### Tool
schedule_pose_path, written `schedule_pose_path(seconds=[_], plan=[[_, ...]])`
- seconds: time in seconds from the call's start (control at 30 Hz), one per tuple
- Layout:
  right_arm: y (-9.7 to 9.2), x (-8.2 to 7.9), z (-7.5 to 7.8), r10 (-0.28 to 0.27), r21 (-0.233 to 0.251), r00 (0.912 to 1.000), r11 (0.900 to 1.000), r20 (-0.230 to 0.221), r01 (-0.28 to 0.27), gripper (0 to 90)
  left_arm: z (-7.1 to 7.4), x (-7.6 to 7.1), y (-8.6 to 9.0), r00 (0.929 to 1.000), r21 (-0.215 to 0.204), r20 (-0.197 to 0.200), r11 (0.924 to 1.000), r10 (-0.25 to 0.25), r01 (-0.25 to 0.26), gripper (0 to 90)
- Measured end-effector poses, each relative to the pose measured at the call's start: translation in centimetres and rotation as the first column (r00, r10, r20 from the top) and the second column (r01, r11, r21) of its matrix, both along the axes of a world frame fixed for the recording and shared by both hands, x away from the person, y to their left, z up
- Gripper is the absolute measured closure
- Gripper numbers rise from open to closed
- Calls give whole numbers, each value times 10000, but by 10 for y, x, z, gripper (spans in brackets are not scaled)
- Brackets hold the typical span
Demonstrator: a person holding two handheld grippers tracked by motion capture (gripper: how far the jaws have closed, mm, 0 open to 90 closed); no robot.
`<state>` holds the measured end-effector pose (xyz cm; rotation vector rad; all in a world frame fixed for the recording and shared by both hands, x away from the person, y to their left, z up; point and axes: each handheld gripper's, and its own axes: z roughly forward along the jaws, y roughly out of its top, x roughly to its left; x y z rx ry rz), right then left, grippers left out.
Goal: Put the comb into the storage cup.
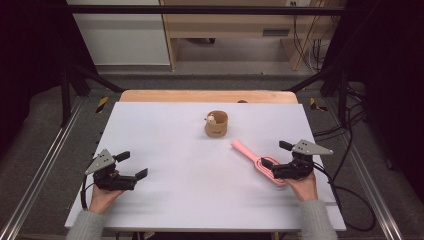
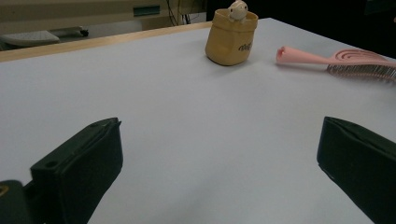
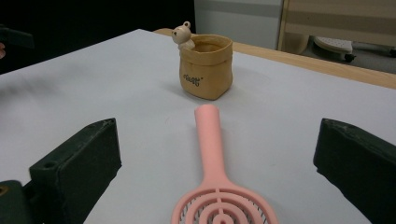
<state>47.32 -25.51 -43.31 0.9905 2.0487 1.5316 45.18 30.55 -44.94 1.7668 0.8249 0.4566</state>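
Observation:
A pink hairbrush [image 1: 256, 161] [image 3: 215, 177] [image 2: 345, 59] lies flat on the white table [image 1: 190, 200], handle pointing toward a tan cup [image 1: 216, 124] [image 3: 205, 66] [image 2: 232, 36] with a small bear figure [image 3: 182, 34] [image 2: 237, 9] on its rim. My right gripper [image 1: 276, 154] [image 3: 217, 172] is open, its jaws straddling the brush's head without touching it. My left gripper [image 1: 131, 165] [image 2: 219, 163] is open at the table's front left, nothing between its jaws, facing the cup from a distance.
A wooden strip [image 1: 207, 96] borders the table's far edge. Metal frame rails [image 1: 40, 165] run along both sides, and cables [image 1: 350, 190] trail on the floor at right. Bare white surface lies between the two grippers.

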Motion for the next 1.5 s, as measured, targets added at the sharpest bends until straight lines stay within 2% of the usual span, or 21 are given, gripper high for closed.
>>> schedule_pose_path(seconds=[0.17,0.43,0.53,0.7,0.77,0.8,1.0,1.2,1.37,1.5], plan=[[7,1,3,-101,-212,9999,9997,-67,99,27,0,0,0,10000,10,-20,10000,-2,2,2],[11,2,6,-152,-457,9996,9989,-247,141,117,0,0,0,10000,13,-15,10000,-20,20,3],[14,3,8,-157,-510,9997,9986,-206,146,178,0,0,-1,10000,31,-15,10000,-21,21,3],[23,6,11,-265,-893,9994,9957,-244,242,272,0,0,-1,10000,51,-16,10000,-18,18,3],[27,7,12,-371,-1160,9993,9926,-103,356,341,0,0,-1,10000,49,-13,10000,-14,14,3],[30,7,12,-393,-1280,9992,9910,-87,379,346,0,0,-1,10000,69,-15,10000,-4,5,3],[43,11,11,-410,-1723,9988,9844,-281,356,453,-1,1,-1,10000,103,-49,9999,-1,2,3],[51,16,9,-642,-1707,9962,9839,-594,532,571,-1,1,-1,10000,83,-40,10000,14,-14,3],[61,21,10,-700,-1733,9946,9833,-761,559,627,-1,1,-1,10000,107,-41,9999,33,-32,3],[65,26,11,-930,-1633,9897,9838,-1091,744,696,-1,1,0,10000,102,-30,9999,68,-68,3]])
